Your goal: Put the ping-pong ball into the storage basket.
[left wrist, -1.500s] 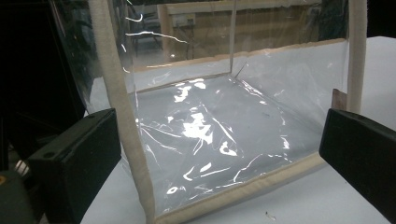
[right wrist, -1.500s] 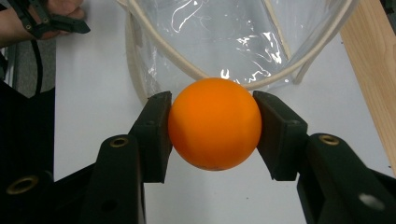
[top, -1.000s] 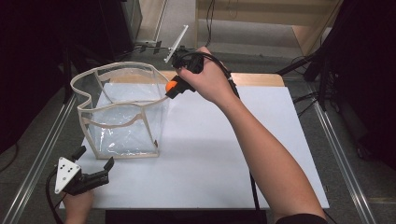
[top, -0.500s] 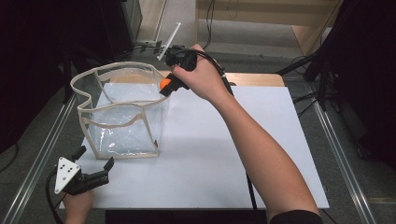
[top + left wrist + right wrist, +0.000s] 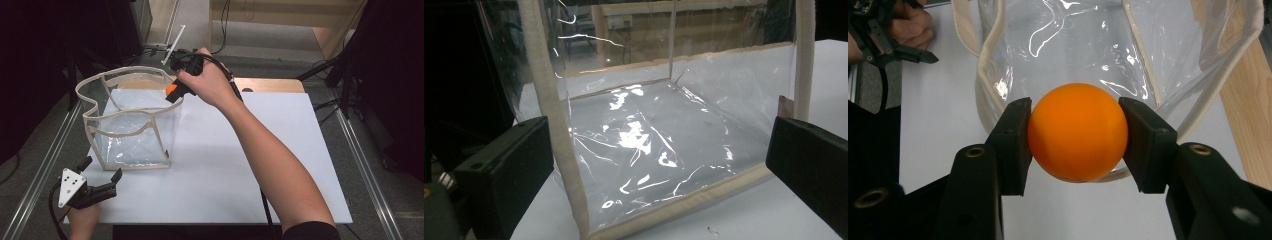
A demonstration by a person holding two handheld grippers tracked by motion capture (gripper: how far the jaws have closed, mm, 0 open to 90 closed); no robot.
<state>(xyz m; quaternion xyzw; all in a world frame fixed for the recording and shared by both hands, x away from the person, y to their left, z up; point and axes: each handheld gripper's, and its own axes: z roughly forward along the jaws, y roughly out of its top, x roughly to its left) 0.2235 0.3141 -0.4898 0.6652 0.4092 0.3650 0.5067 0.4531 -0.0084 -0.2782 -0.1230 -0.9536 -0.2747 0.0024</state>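
Your right gripper [image 5: 172,93] sits at about 11 o'clock from the table's centre, over the far right rim of the bag [image 5: 131,122]. Its two black jaws are closed on a ball [image 5: 1077,138], one flat pad pressed to each side. The ball is smooth, matte orange and round (a faint seam or scuff shows near its underside in the right gripper view). In the high view the ball [image 5: 171,89] peeks out as a small orange patch just below your right hand [image 5: 205,80], level with the bag's rim.

The bag is clear, glossy plastic, creased and catching white glints, boxy in shape with an open top. Cream fabric binding runs along its edges and rim, and the rim sags in a wavy line. It stands upright on the white table [image 5: 300,165], toward 9 o'clock of the centre. From the right gripper view the bag's open mouth [image 5: 1098,45] lies directly beyond the ball.

Your left gripper [image 5: 100,176] rests at the table's 7 o'clock corner, near the bag's front corner but apart from it. Its jaws stand wide with nothing between them, framing the bag's front face [image 5: 664,150] in the left gripper view. A grey three-cornered plate [image 5: 69,186] tops it.
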